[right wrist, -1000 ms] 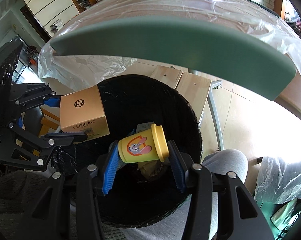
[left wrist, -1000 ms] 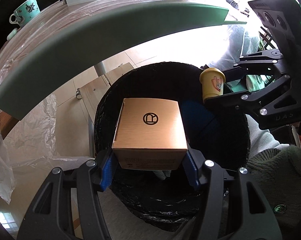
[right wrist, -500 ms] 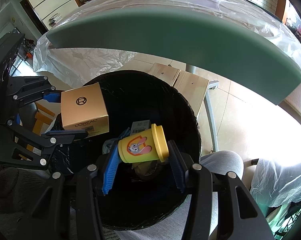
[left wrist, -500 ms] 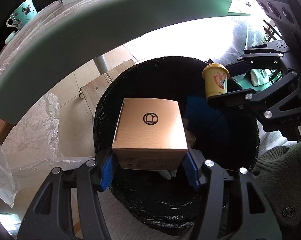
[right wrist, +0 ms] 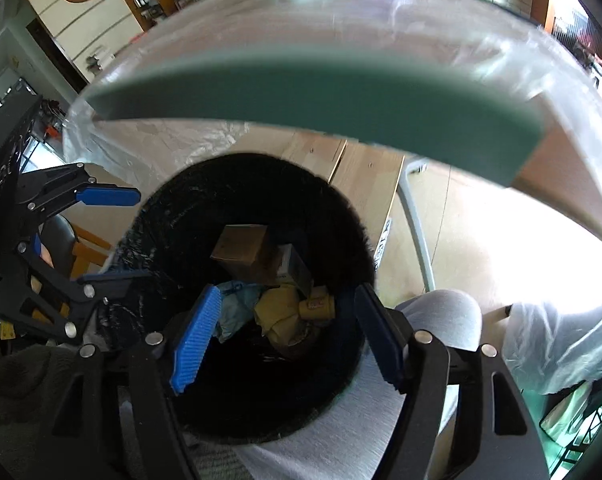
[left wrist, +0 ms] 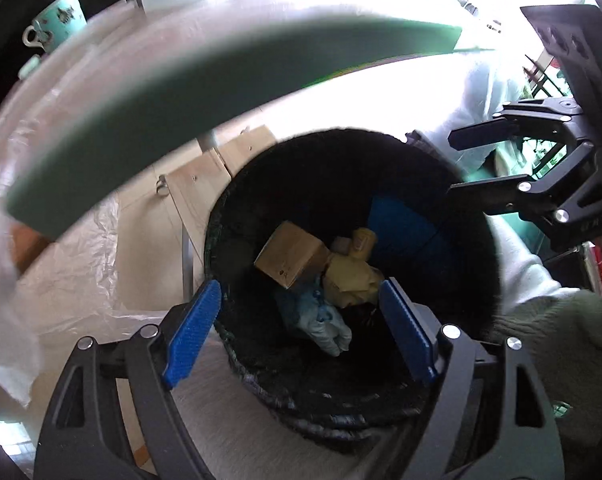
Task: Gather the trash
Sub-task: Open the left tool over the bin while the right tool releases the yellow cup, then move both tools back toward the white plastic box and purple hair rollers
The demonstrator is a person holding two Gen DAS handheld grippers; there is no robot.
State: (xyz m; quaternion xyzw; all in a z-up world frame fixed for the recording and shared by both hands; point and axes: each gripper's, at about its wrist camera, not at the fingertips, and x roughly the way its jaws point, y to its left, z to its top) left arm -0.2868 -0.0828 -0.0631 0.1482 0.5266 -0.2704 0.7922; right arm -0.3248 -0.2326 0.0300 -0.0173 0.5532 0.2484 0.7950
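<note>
A black-lined trash bin [left wrist: 221, 216] sits below both grippers. Inside it lie a brown cardboard box [left wrist: 291, 254], a yellow cup [left wrist: 363, 242] on its side, crumpled yellow paper [left wrist: 349, 280] and a pale blue glove [left wrist: 321, 316]. My left gripper [left wrist: 300, 284] hangs over the bin's near rim, its jaws opening with nothing between them. The right gripper [left wrist: 453, 163] is over the right rim. In the right wrist view the box [right wrist: 241, 248] and cup [right wrist: 317, 306] rest at the bin's bottom. My right gripper [right wrist: 287, 289] hangs above them with its jaws opening and nothing held. The left gripper [right wrist: 141, 236] is at the left.
A green table edge [left wrist: 181, 92] covered in clear plastic arches over the bin. A teal mug [left wrist: 57, 20] stands on the table. A wooden platform [right wrist: 361, 176] and a metal table leg [right wrist: 417, 236] lie beyond the bin. A person's grey knee [right wrist: 441, 312] is by the rim.
Both grippers let go: the box left the left jaws and the yellow cup left the right jaws. Both now lie in the bin. Both pairs of jaws stand wider and sit slightly higher.
</note>
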